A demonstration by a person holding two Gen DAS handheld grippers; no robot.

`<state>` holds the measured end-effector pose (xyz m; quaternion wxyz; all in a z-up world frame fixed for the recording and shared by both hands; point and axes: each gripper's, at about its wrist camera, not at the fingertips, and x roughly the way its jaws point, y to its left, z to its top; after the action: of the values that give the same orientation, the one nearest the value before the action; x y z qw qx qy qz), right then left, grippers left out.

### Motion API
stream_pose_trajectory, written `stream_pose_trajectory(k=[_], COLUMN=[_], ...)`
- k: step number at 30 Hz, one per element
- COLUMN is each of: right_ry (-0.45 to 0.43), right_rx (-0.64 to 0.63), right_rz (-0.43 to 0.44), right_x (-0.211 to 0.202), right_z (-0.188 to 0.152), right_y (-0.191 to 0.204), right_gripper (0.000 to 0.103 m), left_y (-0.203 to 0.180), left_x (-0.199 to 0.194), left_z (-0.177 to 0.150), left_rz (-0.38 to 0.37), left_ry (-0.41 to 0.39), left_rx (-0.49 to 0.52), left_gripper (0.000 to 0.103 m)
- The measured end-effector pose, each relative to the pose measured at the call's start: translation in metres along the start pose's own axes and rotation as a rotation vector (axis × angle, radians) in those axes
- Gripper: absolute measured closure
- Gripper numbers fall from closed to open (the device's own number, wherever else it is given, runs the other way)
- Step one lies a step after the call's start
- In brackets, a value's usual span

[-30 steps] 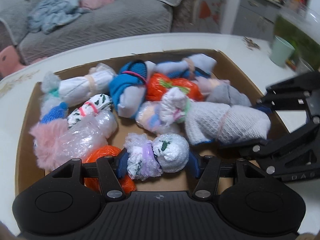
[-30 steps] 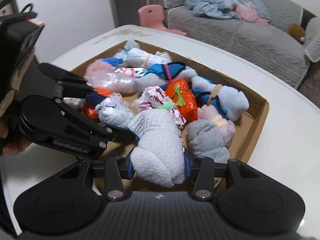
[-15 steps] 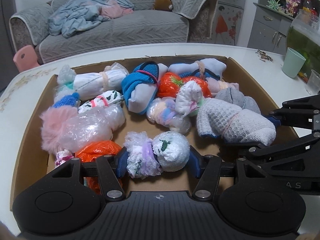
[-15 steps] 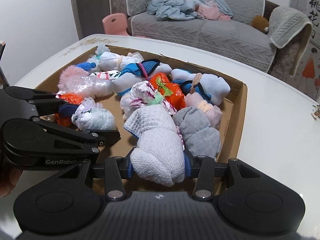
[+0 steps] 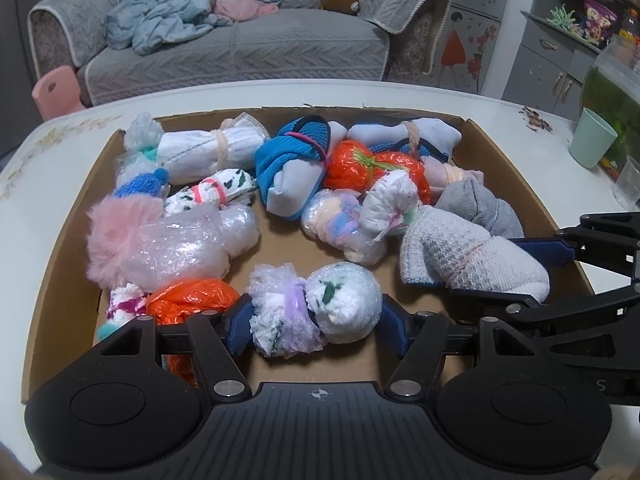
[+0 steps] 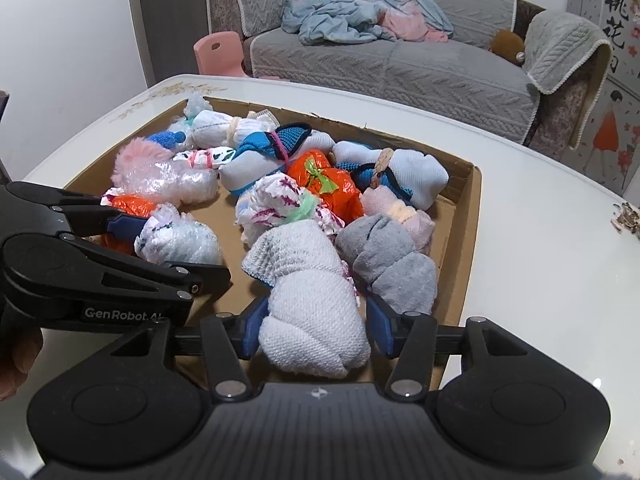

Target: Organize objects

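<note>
A grey quilted sofa (image 5: 240, 40) stands behind the white glossy counter (image 6: 540, 220), with a heap of pale blue and pink cloth (image 6: 360, 4) on its seat. A small pink chair (image 6: 218, 54) sits beside it. Grey cabinets (image 5: 560, 60) at the right carry what may be snack packets.

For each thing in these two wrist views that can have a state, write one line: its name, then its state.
Left tongs: opening, bubble-wrap bundle between them.
Right tongs: opening, white knit bundle between them.
Cardboard box: open-topped, holding many bundles.
Orange bag bundle: tied shut with green ribbon.
Green cup: upright on the table.
</note>
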<state>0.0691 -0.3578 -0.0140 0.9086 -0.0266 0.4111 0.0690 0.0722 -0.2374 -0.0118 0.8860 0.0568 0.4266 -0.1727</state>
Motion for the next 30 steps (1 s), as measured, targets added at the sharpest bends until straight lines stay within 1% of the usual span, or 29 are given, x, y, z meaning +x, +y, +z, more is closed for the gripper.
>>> stream_pose_trajectory(k=[3,5,8,13,15,17,19,20,23,26,27,29,30], right_ry=[-0.006,-0.012,-0.022,-0.040,-0.052,-0.068,-0.085,-0.094,-0.118,-0.135,-0.139,-0.144,-0.144], right_rx=[-0.006,-0.005,0.001,0.014,0.020,0.026,0.029,0.032,0.032,0.028,0.026,0.021,0.022], right_rz=[-0.002,-0.002,-0.006,-0.027,-0.036,-0.035,-0.040,-0.040,-0.040,-0.046,-0.045,-0.046,-0.047], right_x=[-0.005,-0.009,-0.017,-0.029,-0.035,-0.042,-0.049,-0.053,-0.060,-0.067,-0.068,-0.070,-0.070], right_z=[0.001,0.002,0.004,0.008,0.010,0.011,0.013,0.013,0.017,0.020,0.021,0.022,0.022], right_y=[0.003,0.004,0.005,0.011,0.014,0.017,0.021,0.021,0.027,0.035,0.037,0.041,0.043], right_gripper=[0.051,0.050,0.045,0.038,0.029,0.024,0.020,0.018,0.017,0.009,0.007,0.006,0.006], left_y=[0.001,0.003,0.006,0.008,0.009,0.010,0.012,0.013,0.019,0.027,0.028,0.030,0.032], left_x=[-0.005,-0.010,-0.019,-0.038,-0.047,-0.057,-0.068,-0.073,-0.085,-0.094,-0.097,-0.101,-0.103], left_z=[-0.001,-0.001,-0.001,0.000,-0.001,-0.001,-0.001,0.000,0.000,0.000,0.000,0.000,0.001], left_rz=[-0.003,0.003,0.006,0.019,0.033,0.054,0.071,0.072,0.059,0.047,0.050,0.079,0.081], left_ry=[0.003,0.000,-0.007,-0.033,-0.055,-0.083,-0.115,-0.130,-0.149,-0.163,-0.172,-0.179,-0.182], left_rx=[-0.016,-0.031,-0.054,-0.061,-0.057,-0.056,-0.053,-0.053,-0.064,-0.081,-0.079,-0.072,-0.073], left_gripper=[0.030,0.024,0.016,0.012,0.009,0.003,0.000,0.001,0.000,0.000,0.000,0.000,0.000])
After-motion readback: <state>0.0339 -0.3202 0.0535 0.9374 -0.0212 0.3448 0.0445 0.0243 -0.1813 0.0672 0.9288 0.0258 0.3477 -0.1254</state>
